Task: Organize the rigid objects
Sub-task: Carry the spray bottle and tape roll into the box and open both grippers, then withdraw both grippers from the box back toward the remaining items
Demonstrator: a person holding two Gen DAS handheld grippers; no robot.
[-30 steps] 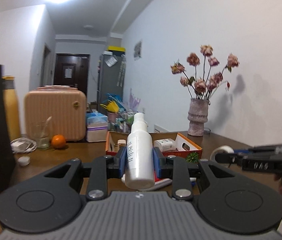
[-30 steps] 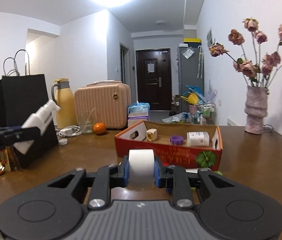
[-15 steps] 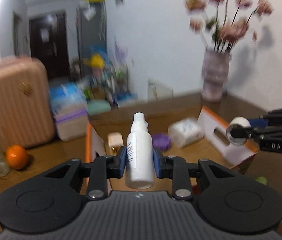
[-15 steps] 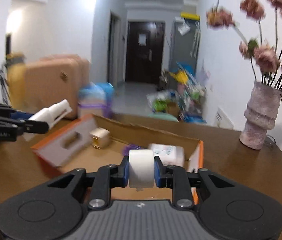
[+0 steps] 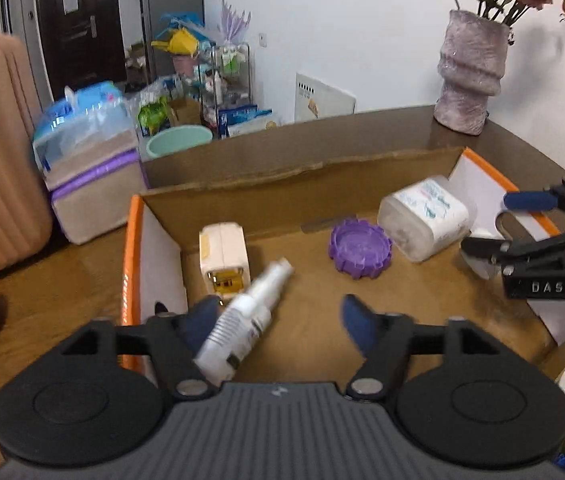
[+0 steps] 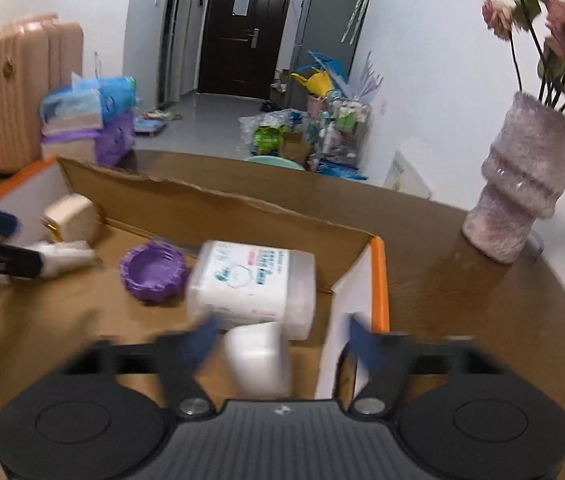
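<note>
- Cardboard box [image 5: 362,168] on the table [image 5: 54,280], orange rim, open top. Already in it: white tub [image 5: 422,218] at far right, purple ring [image 5: 359,253] mid, cream plug adapter [image 5: 224,256] far left.
- Risk, bigger one: spray bottle [image 5: 248,320] is tilted and leaning on the left pad. If that pad drags it on retreat, it could roll into the adapter or tip over the near wall.
- Risk, right side: white roll [image 6: 258,360] sits just beside the box's right wall and touching or nearly touching the tub. A sideways exit could clip the wall or shove the tub; the roll can also roll away.
- Left gripper [image 5: 278,322]: jaws have just been opening, now wide. Bottle lies between them inside the box, nozzle pointing far, no longer clamped.
- Right gripper [image 6: 282,338]: jaws have just been opening, wide apart, blurred. Roll between them in the box's near-right corner, pads off it.
</note>
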